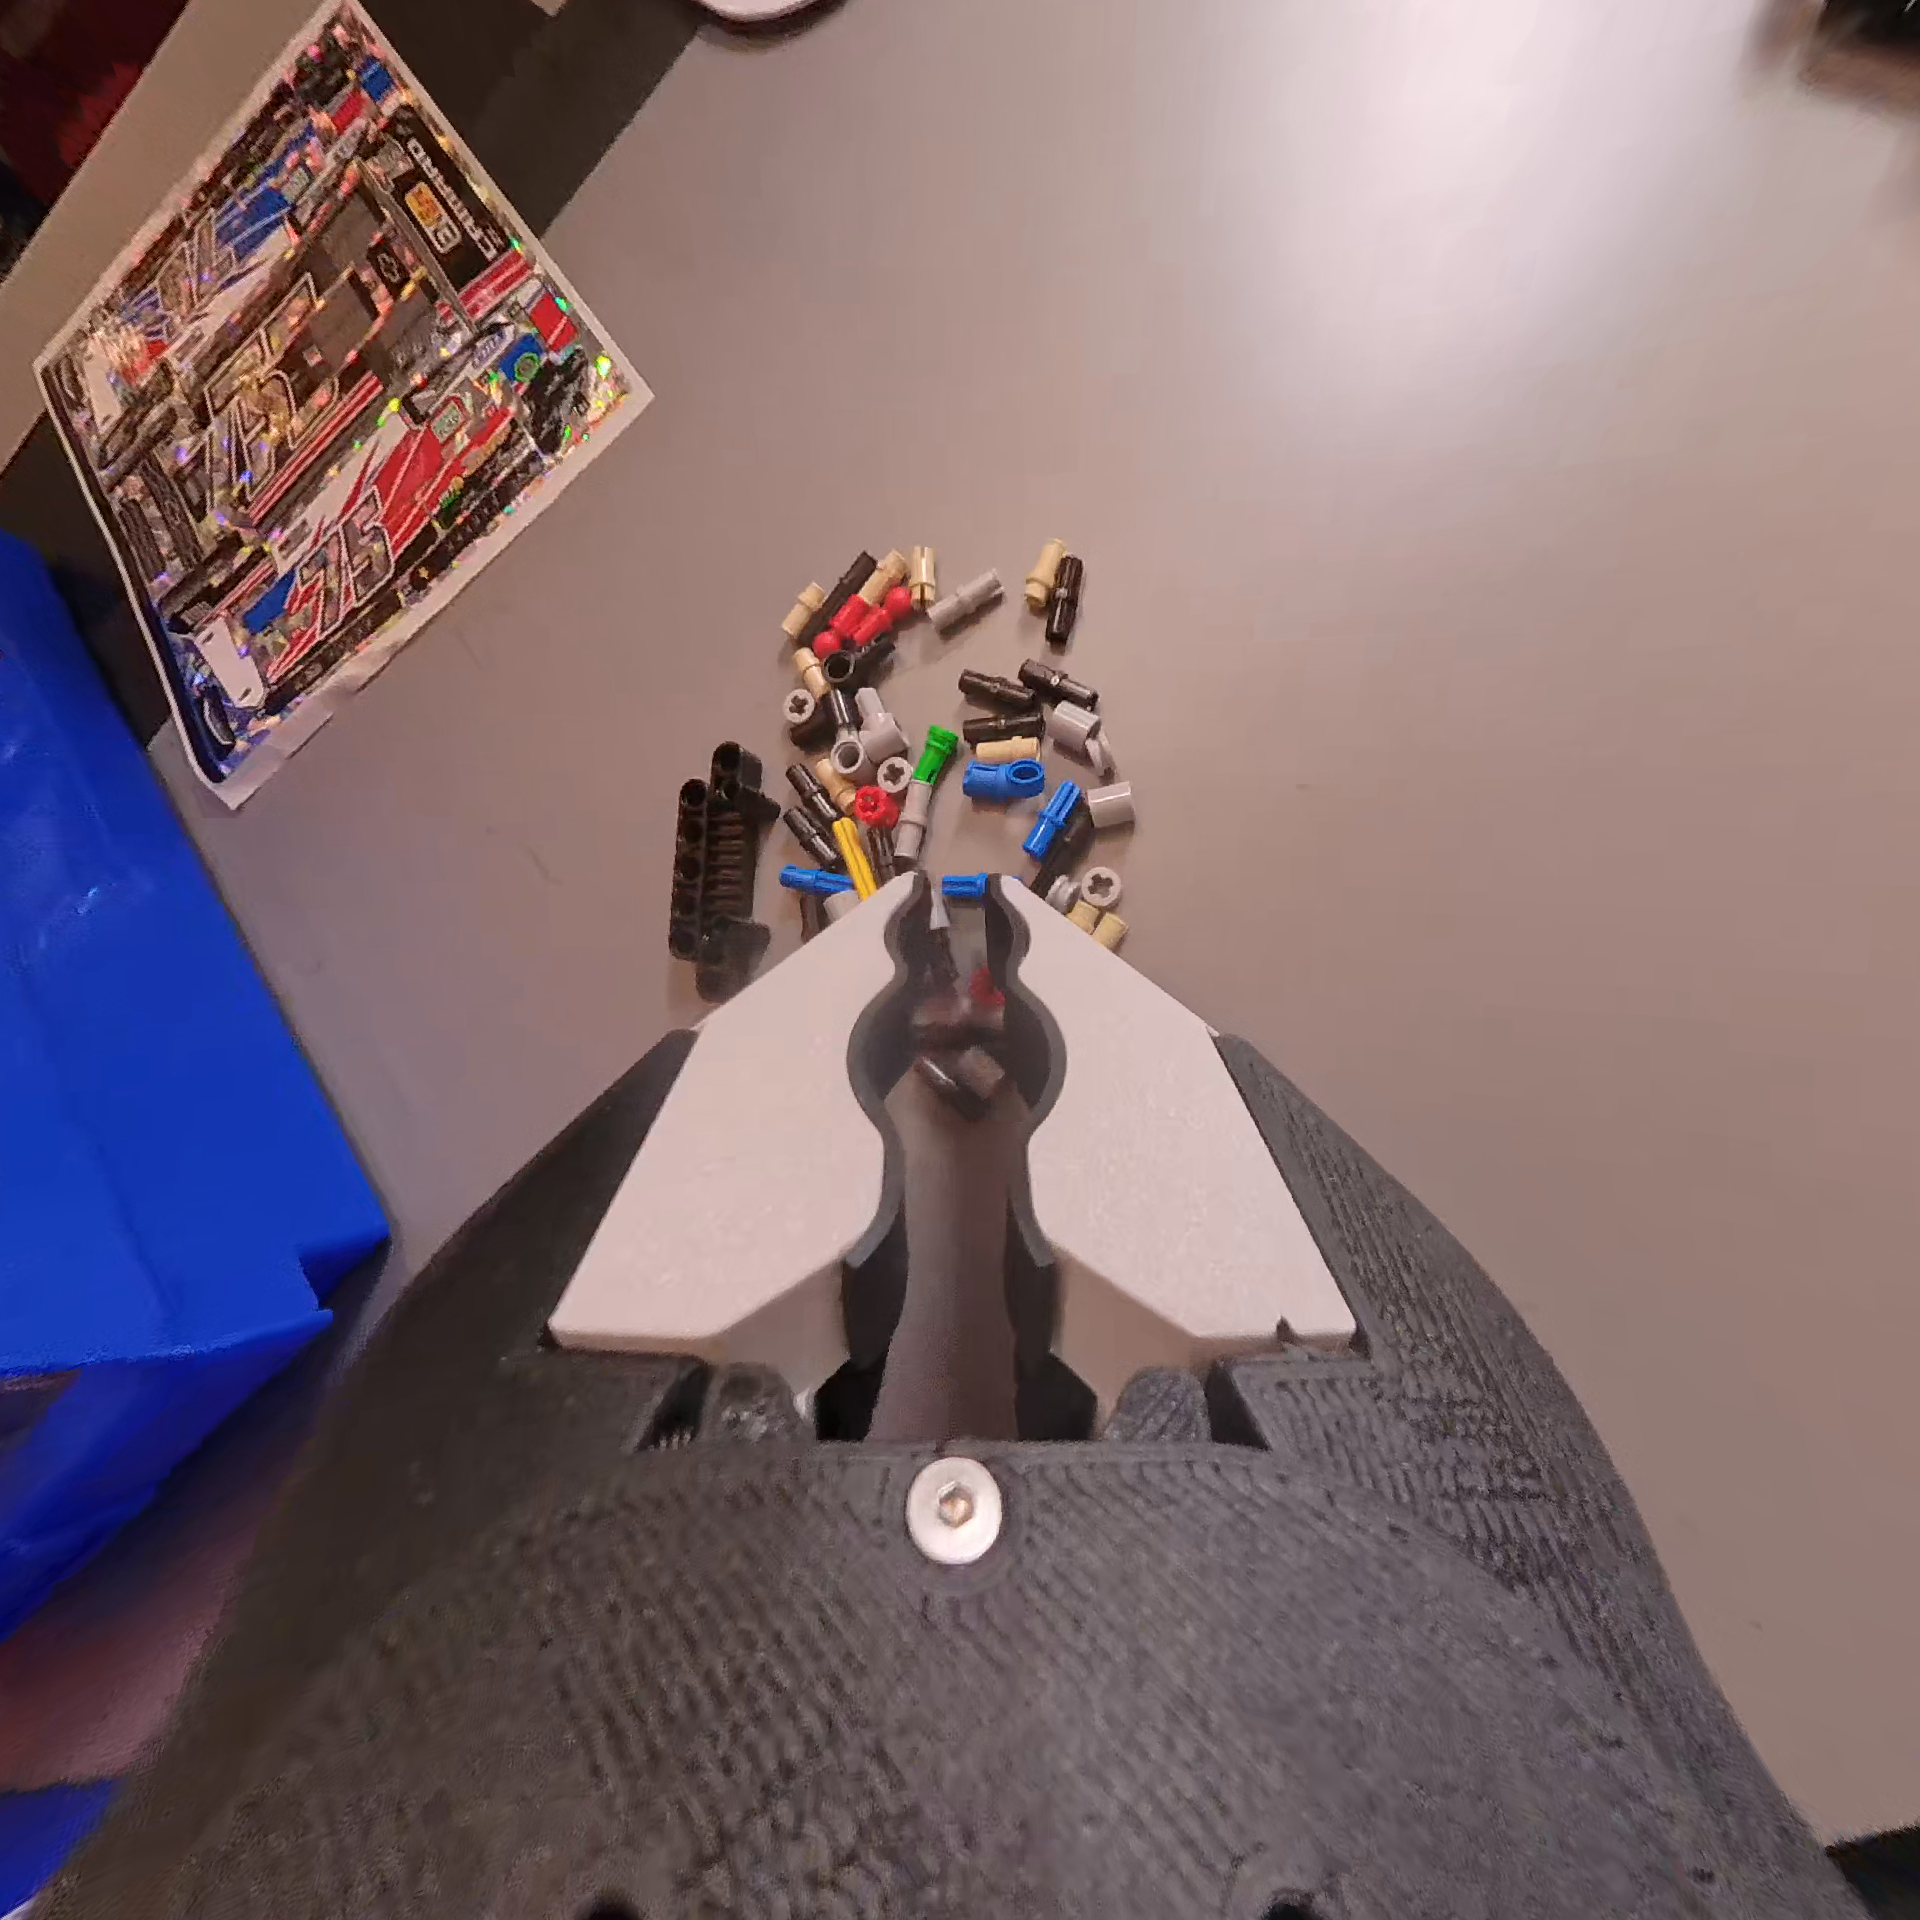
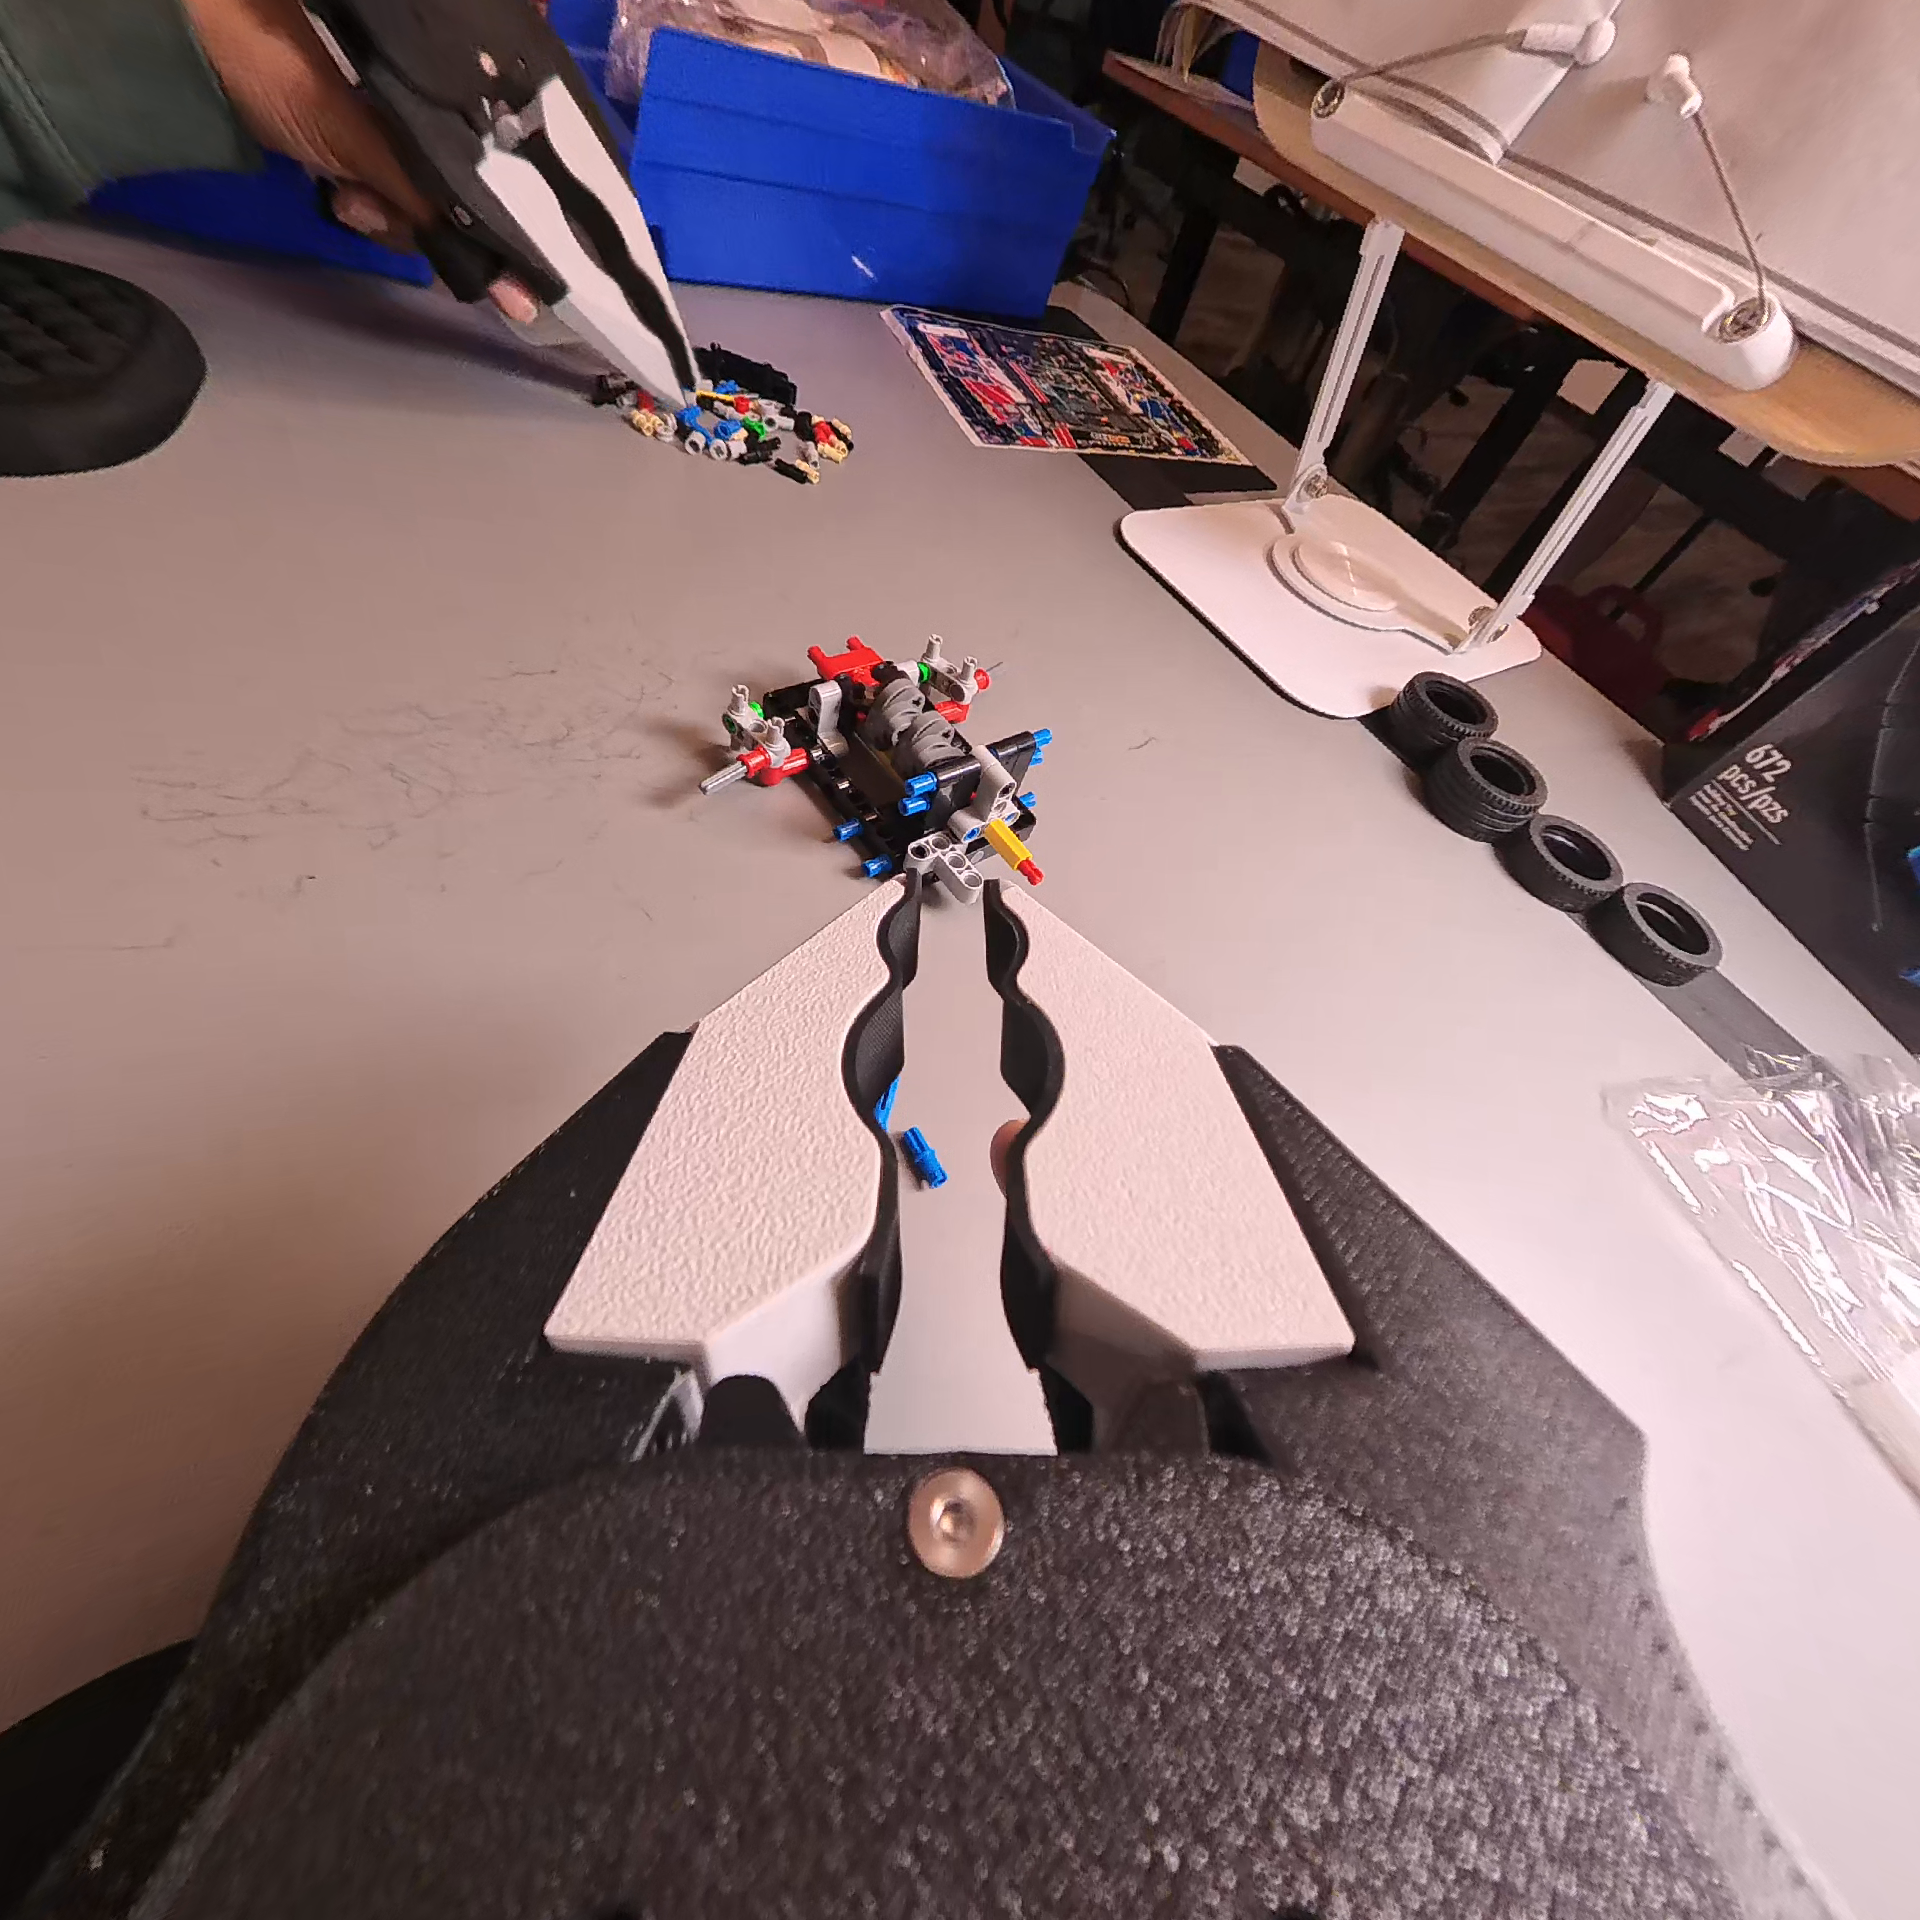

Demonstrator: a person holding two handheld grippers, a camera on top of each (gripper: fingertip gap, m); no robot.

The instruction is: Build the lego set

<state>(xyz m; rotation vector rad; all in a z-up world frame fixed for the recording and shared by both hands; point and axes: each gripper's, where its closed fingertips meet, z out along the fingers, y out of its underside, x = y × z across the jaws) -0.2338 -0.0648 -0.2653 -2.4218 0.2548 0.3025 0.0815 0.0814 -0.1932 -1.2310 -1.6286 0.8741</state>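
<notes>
The left gripper (image 1: pixel 954 885), jaws slightly apart, dips into the pile of loose pieces (image 1: pixel 940 743) near the sticker sheet (image 1: pixel 312 405), while the right gripper (image 2: pixel 948 888), jaws parted and empty, sits just before the half-built model (image 2: pixel 883 753) on the table (image 2: pixel 416 831)

A matte grey tabletop (image 2: pixel 312 623), faintly scuffed with pencil-like marks, fills most of both views under soft overhead light. Blue plastic bins (image 2: pixel 852 177) line its far edge. A white lamp base (image 2: pixel 1195 540) with thin angled struts stands at the right, and a wooden table (image 2: pixel 1226 114) sits beyond.
</notes>
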